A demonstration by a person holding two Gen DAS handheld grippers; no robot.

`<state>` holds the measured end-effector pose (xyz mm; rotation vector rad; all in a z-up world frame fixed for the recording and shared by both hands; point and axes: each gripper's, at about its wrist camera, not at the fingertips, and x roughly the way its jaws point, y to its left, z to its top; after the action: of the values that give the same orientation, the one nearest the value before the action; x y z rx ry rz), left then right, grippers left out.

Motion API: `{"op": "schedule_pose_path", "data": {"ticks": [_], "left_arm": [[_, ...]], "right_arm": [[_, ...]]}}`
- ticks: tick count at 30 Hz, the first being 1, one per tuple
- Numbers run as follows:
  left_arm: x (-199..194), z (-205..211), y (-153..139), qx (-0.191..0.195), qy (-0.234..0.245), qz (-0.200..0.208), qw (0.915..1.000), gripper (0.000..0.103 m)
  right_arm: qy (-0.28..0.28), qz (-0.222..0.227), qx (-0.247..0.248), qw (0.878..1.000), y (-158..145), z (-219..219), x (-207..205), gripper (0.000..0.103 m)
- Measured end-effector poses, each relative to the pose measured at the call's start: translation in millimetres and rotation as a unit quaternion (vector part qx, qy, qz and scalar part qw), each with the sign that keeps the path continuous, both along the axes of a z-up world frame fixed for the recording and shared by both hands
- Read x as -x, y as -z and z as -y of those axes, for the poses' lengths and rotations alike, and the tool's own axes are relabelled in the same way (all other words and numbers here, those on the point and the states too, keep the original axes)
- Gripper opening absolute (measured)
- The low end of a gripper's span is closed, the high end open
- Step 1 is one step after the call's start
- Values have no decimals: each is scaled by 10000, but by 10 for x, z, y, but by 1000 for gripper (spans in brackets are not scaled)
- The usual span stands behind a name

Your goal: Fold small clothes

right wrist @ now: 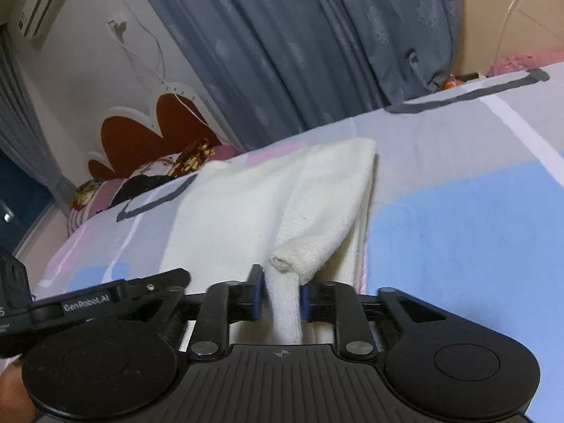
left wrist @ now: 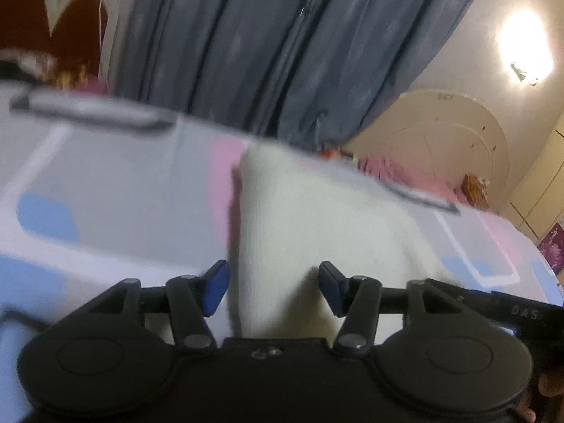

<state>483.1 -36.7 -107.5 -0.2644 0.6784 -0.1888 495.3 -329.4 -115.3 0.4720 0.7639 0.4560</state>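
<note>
Pinching white garment, R gripper.

Bed is carrying the work; its sheet is showing grey, pale blue and pink blocks with white stripes and dark grey outlines. White knit garment is lying directly on the sheet, spreading flat across the middle, one folded layer lying over its right side. Patterned pillows are resting at the headboard end.

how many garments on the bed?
1: a white knit garment lies mid-bed, one end between the right gripper pads. More may be out of view.
</note>
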Motion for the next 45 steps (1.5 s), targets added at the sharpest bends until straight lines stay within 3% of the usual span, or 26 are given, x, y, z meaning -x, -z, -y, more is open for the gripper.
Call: {"op": "schedule_pose_path", "data": {"ticks": [2, 5, 6, 7, 8, 9, 11, 15, 17, 18, 19, 20, 24, 28, 31, 36, 38, 39, 40, 45], "left_arm": [[-77, -1, -70, -38, 27, 116, 9999, 54], [-259, 55, -83, -101, 82, 117, 9998, 54], [-325, 81, -60, -148, 120, 72, 9998, 54], [-397, 115, -13, -224, 161, -27, 9996, 54], [-467, 147, 41, -338, 192, -165, 9991, 55], [-528, 167, 107, -436, 229, -314, 9983, 57], [-561, 109, 197, -257, 202, -376, 9988, 64], [-402, 33, 97, -169, 225, -345, 9990, 58], [-177, 7, 43, -152, 290, -195, 9993, 58], [-59, -7, 48, -128, 325, -182, 9992, 58], [71, -29, 78, -112, 342, -192, 9992, 59], [173, -35, 132, -142, 317, -262, 9991, 60], [592, -2, 279, -209, 212, -348, 9990, 60], [1004, 145, 317, -729, 339, -165, 9966, 60], [1079, 165, 218, -799, 314, -187, 9961, 56], [1067, 206, 22, -692, 319, 177, 9969, 57], [1032, 289, 126, -810, 517, -147, 9953, 57], [985, 362, 241, -1008, 648, -466, 9917, 59], [1021, 368, 269, -1008, 596, -291, 9927, 59], [993, 354, 260, -983, 571, -398, 9927, 60]], "right_arm": [[141, 75, -98, 9998, -29, 77, -21, 41], [294, 52, -75, 9995, -27, 105, -179, 41], [308, 91, -37, 9995, -35, 98, -243, 39], [276, 141, 50, 9995, -37, 79, -303, 30], [201, 219, 159, 9994, -53, 51, -349, 8], [135, 388, 348, 9986, -66, 3, -388, 8], [52, 409, 813, 9958, 8, -72, -458, 8], [103, 344, 1052, 9938, 110, -112, -467, 8], [105, 345, 1011, 9942, 14, -68, -378, 11], [71, 339, 954, 9948, -42, -57, -294, 17], [9, 403, 833, 9957, -86, -34, -179, 33], [-106, 475, 734, 9961, -121, -27, -33, 35], [-545, 258, 819, 9948, -29, -128, 578, 35], [-541, 447, 1517, 9859, 138, -239, 1118, 35], [-395, 365, 1652, 9848, 47, -275, 1187, 35], [-427, 1011, 1494, 9827, -290, -393, 1309, 35], [-700, 866, 1757, 9781, -165, -527, 1268, 34], [-841, 557, 2089, 9727, -1, -615, 1223, 30], [-831, 710, 2158, 9703, 58, -632, 1258, 27], [-771, 736, 2264, 9682, -42, -673, 1238, 27]]}}
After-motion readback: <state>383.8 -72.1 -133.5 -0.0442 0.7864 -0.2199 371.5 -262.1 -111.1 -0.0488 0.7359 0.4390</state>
